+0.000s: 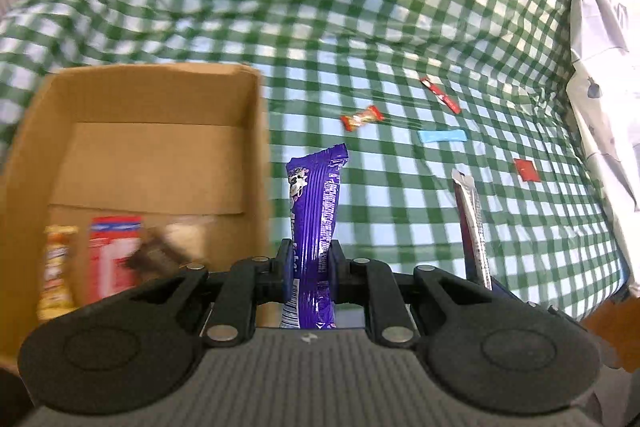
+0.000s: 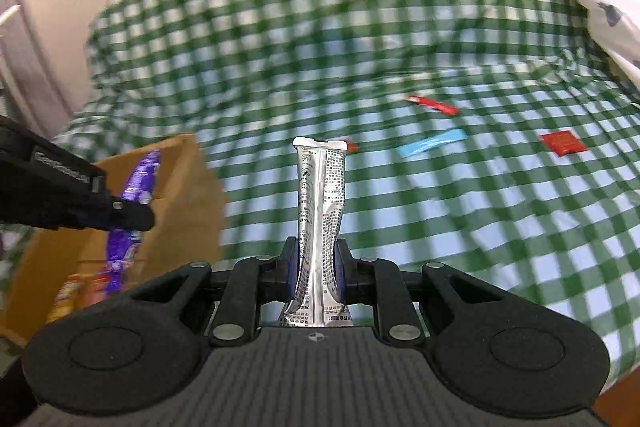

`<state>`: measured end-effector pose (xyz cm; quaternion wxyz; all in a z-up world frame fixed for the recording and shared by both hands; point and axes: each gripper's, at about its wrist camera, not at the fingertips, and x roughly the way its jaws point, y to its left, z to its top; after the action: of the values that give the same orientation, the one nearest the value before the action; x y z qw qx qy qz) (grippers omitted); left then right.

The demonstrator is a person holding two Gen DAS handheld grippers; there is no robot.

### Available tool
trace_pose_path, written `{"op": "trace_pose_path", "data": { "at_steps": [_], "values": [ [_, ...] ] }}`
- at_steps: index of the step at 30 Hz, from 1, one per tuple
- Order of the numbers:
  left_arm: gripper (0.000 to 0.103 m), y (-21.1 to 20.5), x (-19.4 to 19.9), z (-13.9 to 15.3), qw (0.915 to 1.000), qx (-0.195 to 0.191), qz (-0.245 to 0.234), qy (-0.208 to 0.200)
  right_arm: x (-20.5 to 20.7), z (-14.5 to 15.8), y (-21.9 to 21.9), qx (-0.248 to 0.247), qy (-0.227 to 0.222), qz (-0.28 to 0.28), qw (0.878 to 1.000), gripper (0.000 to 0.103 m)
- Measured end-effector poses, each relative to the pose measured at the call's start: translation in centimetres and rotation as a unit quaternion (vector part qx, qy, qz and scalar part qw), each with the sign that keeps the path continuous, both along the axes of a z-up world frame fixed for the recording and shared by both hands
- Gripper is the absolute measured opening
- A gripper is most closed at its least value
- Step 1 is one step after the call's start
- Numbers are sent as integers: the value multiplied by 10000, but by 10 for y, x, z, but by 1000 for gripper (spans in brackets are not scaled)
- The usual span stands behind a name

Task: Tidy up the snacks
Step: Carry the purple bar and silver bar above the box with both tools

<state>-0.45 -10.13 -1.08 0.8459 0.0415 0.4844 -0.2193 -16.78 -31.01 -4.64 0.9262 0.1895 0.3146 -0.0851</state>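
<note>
Left wrist view: left gripper (image 1: 308, 269) jaws clamp a purple snack bar (image 1: 314, 227) beside the cardboard box (image 1: 256, 147), right gripper (image 2: 318, 269) jaws clamp a silver sachet (image 2: 320, 223); transfer step underway, next requiring release over the box.

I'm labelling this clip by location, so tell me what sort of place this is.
Probably a home, perhaps a bedroom: a rumpled green checked cloth covers a soft, bed-like surface, small wrapped snacks such as a red candy lie loose on it, and a cardboard box collects them.

Purple bar (image 1: 314, 223), silver sachet (image 2: 322, 223), both upright.
</note>
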Motion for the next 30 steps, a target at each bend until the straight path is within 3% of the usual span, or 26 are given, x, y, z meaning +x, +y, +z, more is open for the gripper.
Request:
{"op": "trace_pose_path", "data": {
  "at_steps": [7,15,21,30],
  "values": [
    [18,95,-36,26,9986,11,384,-362,-15,44,73,121,-293,773,9965,19],
    [18,188,-60,31,9943,-75,1007,-355,-27,70,143,118,-321,1382,9898,19],
    [18,221,-70,32,9921,-145,1180,-389,-37,76,166,52,-232,1490,9885,19],
    [18,230,-75,37,9910,-322,1197,-500,-47,83,175,-121,-264,1483,9885,19]
  ]
}}
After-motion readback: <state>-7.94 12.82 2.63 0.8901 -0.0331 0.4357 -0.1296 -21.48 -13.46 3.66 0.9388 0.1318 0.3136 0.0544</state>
